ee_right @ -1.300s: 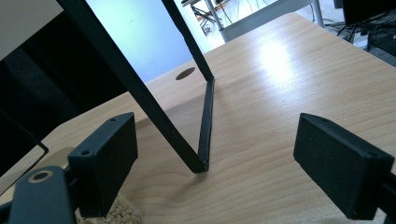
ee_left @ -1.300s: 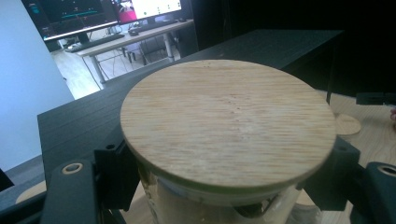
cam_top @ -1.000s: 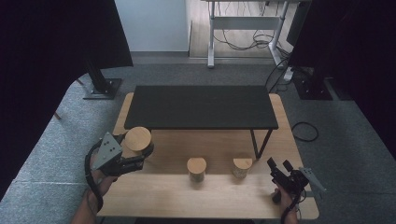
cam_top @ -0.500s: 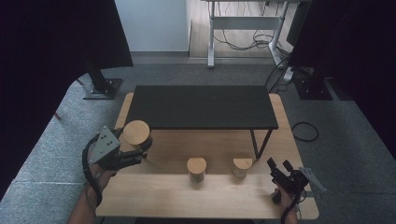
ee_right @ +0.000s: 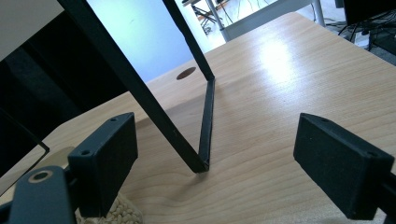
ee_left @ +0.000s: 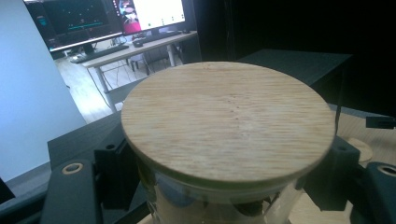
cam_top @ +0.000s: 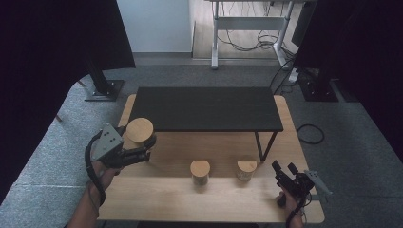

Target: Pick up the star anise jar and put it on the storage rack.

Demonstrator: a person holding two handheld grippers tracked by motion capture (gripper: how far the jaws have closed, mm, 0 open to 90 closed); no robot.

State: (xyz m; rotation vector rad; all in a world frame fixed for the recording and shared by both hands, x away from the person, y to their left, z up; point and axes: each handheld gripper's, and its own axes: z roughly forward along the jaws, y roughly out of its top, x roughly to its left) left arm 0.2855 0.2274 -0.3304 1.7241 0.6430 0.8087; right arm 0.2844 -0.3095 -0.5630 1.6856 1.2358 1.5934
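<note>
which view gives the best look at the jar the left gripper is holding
The left gripper view: the jar sits close up, wooden lid and glass wall clear, jaws at both sides. The high view shows it small, held in the left gripper. The right gripper view adds nothing sure.

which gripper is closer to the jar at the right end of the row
Right. The right gripper sits open just right of that jar; the left gripper is far left, clamped on another jar.

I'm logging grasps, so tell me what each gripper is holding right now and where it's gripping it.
The left gripper holds a glass jar with a wooden lid, clamped on the glass sides just under the lid. The right gripper is open and holds nothing.
</note>
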